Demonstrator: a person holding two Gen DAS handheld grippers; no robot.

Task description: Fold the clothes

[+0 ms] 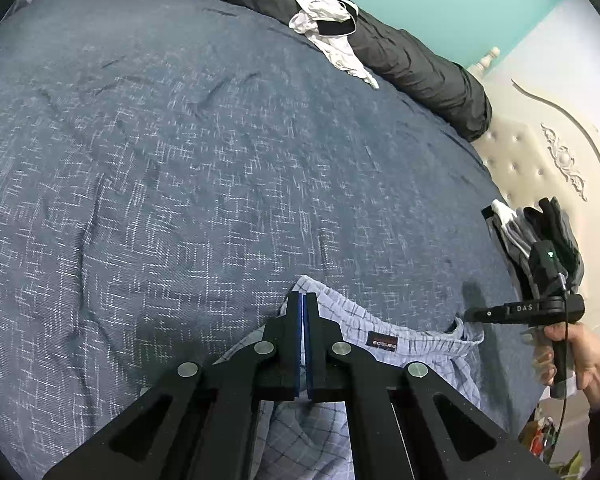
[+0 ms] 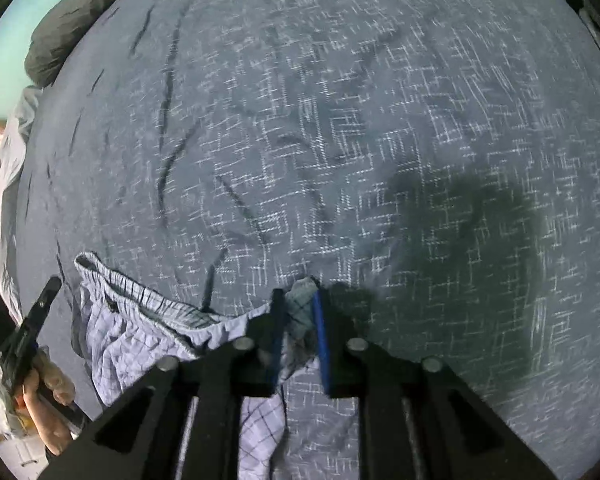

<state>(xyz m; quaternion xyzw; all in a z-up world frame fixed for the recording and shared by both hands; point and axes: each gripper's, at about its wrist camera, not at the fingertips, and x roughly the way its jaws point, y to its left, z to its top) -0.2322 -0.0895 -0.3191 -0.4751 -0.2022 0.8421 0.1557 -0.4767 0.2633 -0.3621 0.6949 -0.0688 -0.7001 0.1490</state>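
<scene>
Light blue checked shorts (image 1: 384,326) lie at the near edge of a dark blue bedspread (image 1: 180,160), waistband spread sideways between both grippers. My left gripper (image 1: 303,300) is shut, its blue pads pinched on one waistband corner. A hand holds my right gripper (image 1: 469,314) at the other corner. In the right wrist view, my right gripper (image 2: 298,304) is shut on a bunch of the shorts' (image 2: 140,320) fabric. My left gripper (image 2: 53,283) shows at the far left by the waistband's other end, held in a hand (image 2: 48,400).
A dark grey pillow or rolled duvet (image 1: 400,52) runs along the far edge of the bed, with a white and black garment (image 1: 328,28) on it. A pile of dark clothes (image 1: 540,232) sits at the right edge by a cream tufted headboard (image 1: 520,160).
</scene>
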